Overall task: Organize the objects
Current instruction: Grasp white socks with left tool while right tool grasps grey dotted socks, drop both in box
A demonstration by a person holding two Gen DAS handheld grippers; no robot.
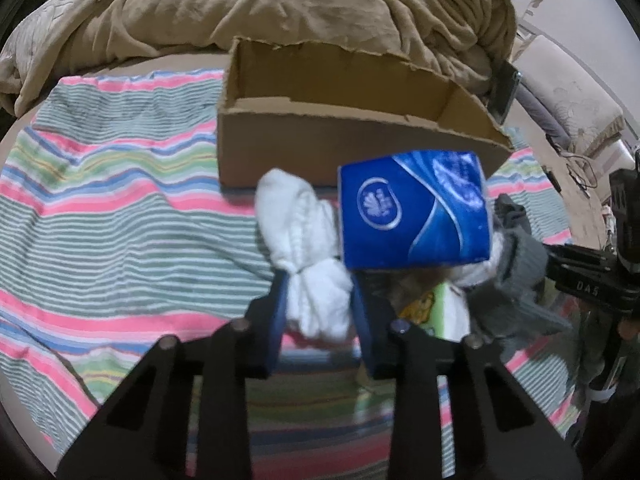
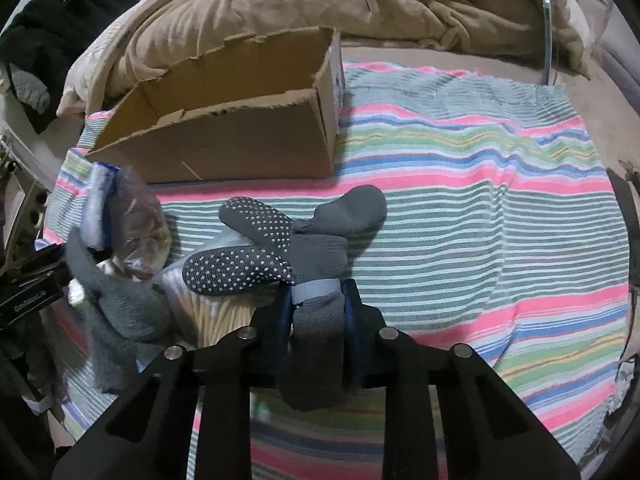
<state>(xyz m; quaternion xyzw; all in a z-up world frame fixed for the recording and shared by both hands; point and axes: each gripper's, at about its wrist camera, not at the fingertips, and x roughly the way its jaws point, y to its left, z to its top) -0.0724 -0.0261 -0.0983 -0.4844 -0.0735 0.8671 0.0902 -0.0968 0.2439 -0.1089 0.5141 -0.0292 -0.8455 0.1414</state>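
My left gripper [image 1: 318,300] is shut on a bundle of white socks [image 1: 304,248] above the striped towel [image 1: 100,208]. A blue tissue pack [image 1: 412,208] lies just right of it, with a grey sock [image 1: 516,264] and a green packet [image 1: 440,308] beside it. My right gripper [image 2: 316,300] is shut on a pair of grey socks with white grip dots [image 2: 280,248], bound by a pale band. An open cardboard box [image 1: 340,120] stands behind; it also shows in the right wrist view [image 2: 224,120], and what I see of its inside is bare.
A tan duvet [image 1: 280,8] is heaped behind the box. In the right wrist view a clear plastic bag [image 2: 136,224], another grey sock [image 2: 120,304] and a bag of cotton swabs [image 2: 216,312] lie at the left. Black clothing [image 2: 60,12] is at the far left.
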